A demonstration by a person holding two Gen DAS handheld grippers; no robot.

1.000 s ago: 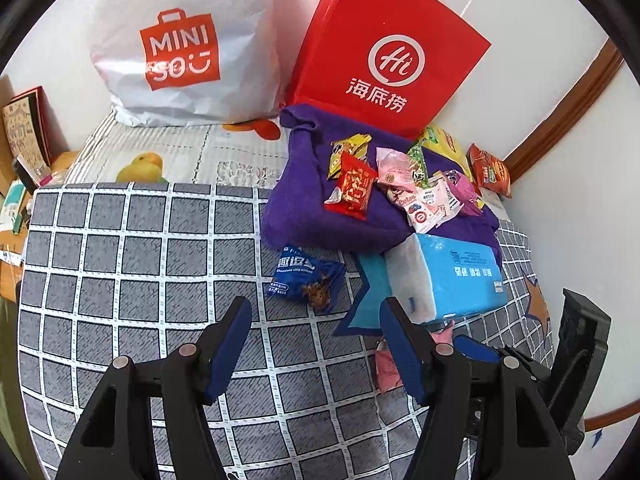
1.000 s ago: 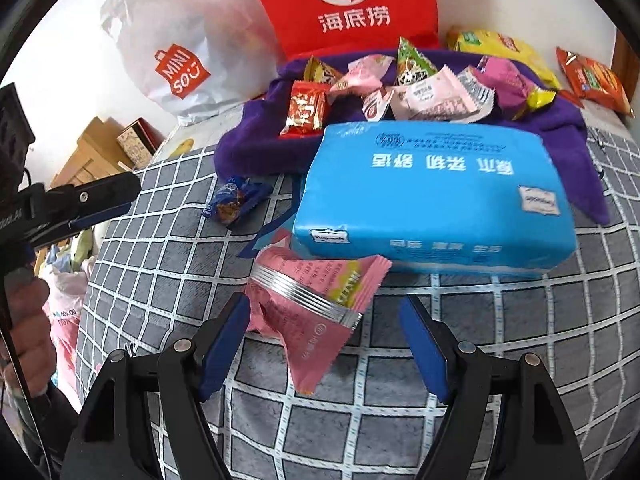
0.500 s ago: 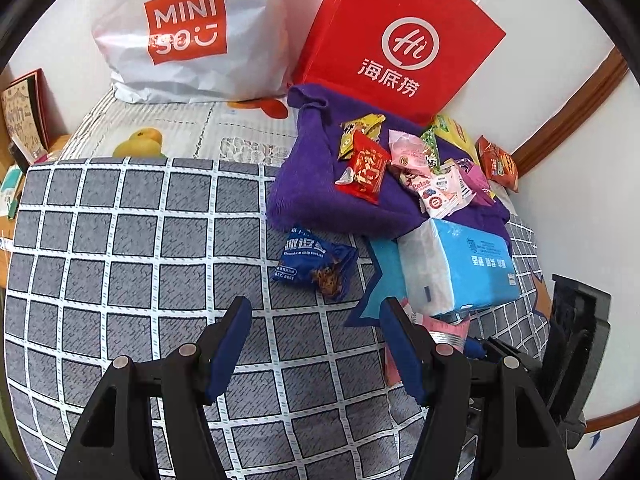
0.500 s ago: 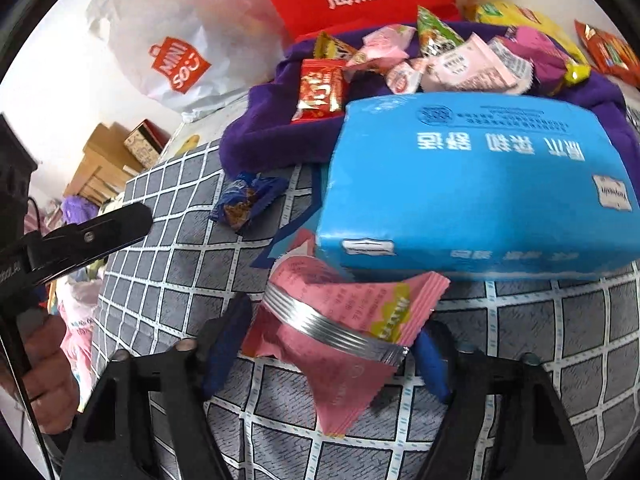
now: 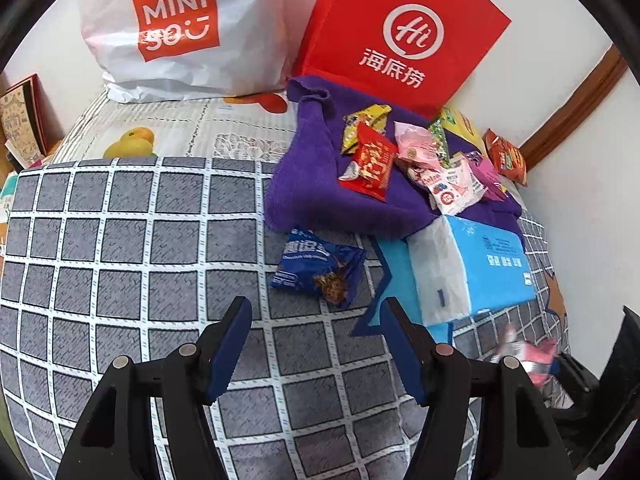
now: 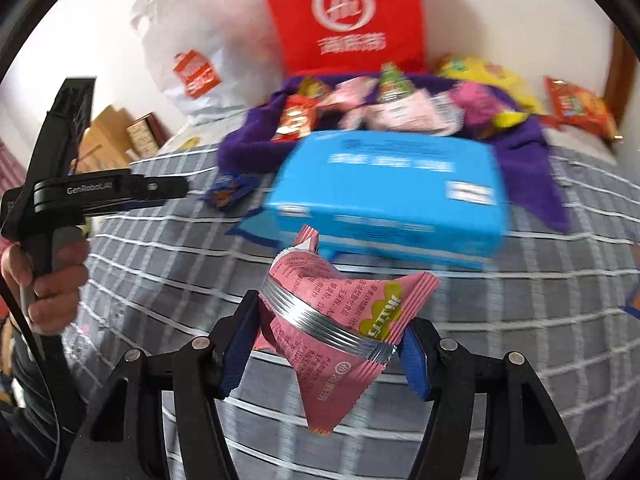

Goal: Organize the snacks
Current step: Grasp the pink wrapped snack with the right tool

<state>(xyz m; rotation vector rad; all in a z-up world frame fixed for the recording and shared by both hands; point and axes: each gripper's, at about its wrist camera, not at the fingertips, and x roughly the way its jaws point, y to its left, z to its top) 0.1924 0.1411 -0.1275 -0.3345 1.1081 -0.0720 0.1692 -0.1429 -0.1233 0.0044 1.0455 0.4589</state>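
Left wrist camera: the left gripper hung with its blue-padded jaws spread and nothing between them, over a grey checked bedspread. Just ahead of it lay a dark blue chocolate-chip cookie packet on the bedspread. To the right of that sat a light blue pack of tissues, lying partly on the edge of a purple towel. A heap of small snack packets rested on the towel, among them a red one. Behind the towel a red paper bag and a white Miniso plastic bag leaned against the wall.

Right wrist camera: the right gripper was closing its jaws on a pink snack packet with a silver seam, the blue pads pressed against both its sides and the packet lifted clear of the bedspread, in front of the tissue pack. This view was blurred behind the packet. At the left edge a hand gripped the handle of the left gripper.
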